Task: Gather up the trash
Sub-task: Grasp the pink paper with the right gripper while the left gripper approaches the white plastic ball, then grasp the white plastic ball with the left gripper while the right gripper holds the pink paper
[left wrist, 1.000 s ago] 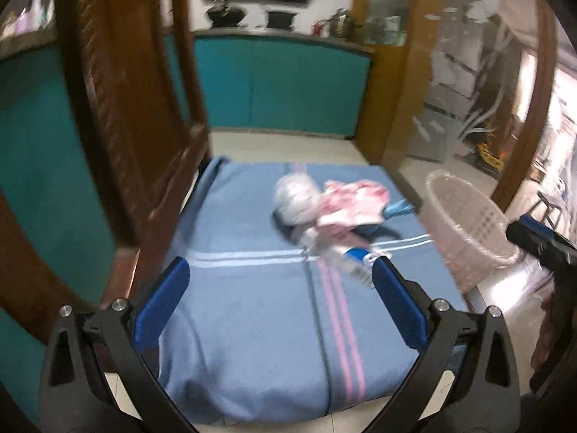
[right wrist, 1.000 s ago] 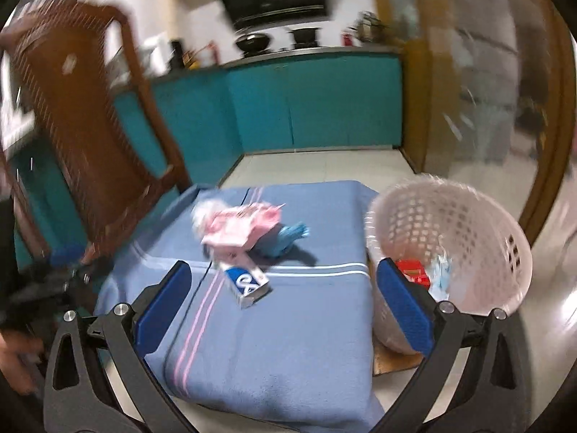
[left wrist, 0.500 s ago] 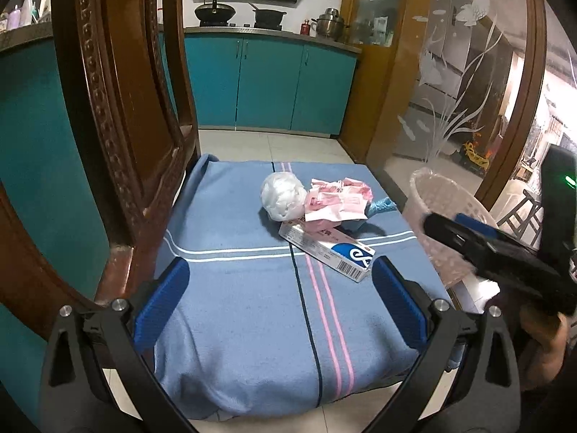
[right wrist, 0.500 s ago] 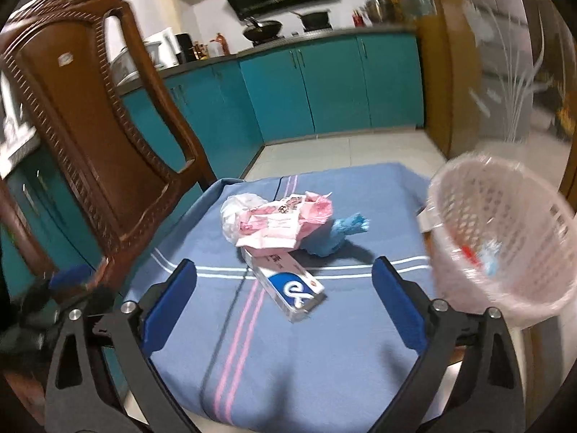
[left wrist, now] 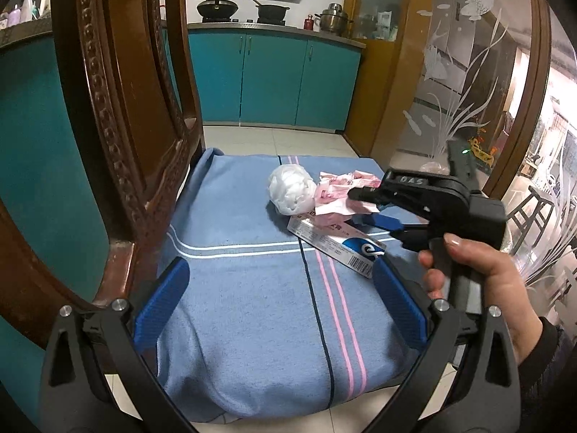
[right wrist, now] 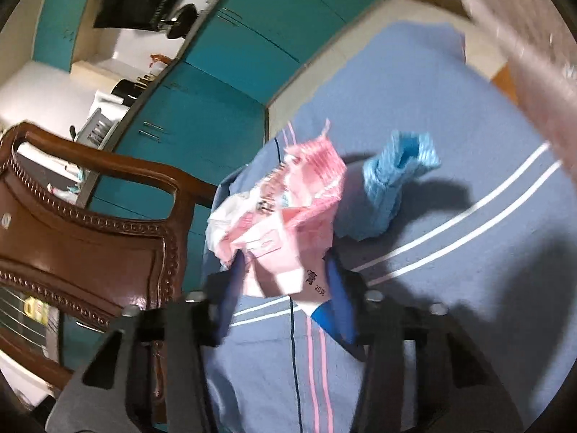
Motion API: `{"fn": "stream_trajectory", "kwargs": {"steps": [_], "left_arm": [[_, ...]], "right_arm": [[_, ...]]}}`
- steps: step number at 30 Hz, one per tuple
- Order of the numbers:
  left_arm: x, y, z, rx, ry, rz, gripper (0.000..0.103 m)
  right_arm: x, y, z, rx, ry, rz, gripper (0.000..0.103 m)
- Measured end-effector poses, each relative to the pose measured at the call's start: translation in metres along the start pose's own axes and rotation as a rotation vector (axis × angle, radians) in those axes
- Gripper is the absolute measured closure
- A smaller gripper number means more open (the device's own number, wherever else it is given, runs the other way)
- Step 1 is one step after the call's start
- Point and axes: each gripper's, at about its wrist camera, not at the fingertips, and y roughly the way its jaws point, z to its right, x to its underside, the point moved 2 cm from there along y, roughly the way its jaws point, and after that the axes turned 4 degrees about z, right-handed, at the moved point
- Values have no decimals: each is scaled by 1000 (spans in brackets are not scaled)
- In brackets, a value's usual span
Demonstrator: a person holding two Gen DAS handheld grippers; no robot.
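On the far left there's a carved wooden chair right beside the blue blanket. The left tool hangs over the near end, jaws wide, nothing in them. Mid-blanket sits the trash pile: white wad, then the pink wrapper lying partly on a toothpaste box, with a blue crumpled bag behind it. From the right, the right tool has just been closing, jaws narrow around the pink wrapper's edge; can't tell if they've clamped it.
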Motion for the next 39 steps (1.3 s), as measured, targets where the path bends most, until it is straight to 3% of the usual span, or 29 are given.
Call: {"fn": "stream_trajectory", "kwargs": {"steps": [2,4,8,11,17,22,24,25,26,27,29,31,37,39], "left_arm": [[0,2,0,-2,-2,0,2],[0,3,1,-2,1,1,2],[-1,10,5,-4,17,9,2],[-6,24,9,-5,30,11,2],[-33,98,13,-34,0,-51,2],[-51,178,20,-77,-1,-125,3],[-51,199,19,-54,-26,-160,4],[-51,209,17,-49,-41,-178,12],[-50,215,14,-41,-61,-199,50],[-49,217,11,-36,-80,-224,68],[-48,204,7,-39,-105,-207,73],[-50,180,10,-39,-59,-169,74],[-46,50,28,-15,75,6,71],[-43,24,28,-16,74,33,70]], "right_arm": [[-1,3,2,-54,23,-26,87],[-2,-4,-2,-64,-4,-11,94],[-7,-49,-27,-137,-92,60,96],[-8,-103,-51,-180,-222,172,96],[1,-189,-67,-73,-440,397,96],[-1,-200,-66,5,-534,428,96],[-3,-200,-58,2,-516,410,96],[-3,-201,-55,3,-516,404,96],[-3,-201,-52,8,-522,400,96],[-3,-200,-52,13,-533,394,96],[-2,-199,-51,16,-545,388,96],[0,-196,-53,30,-562,373,96],[21,-183,-59,97,-658,301,96],[30,-178,-61,108,-675,270,96]]}}
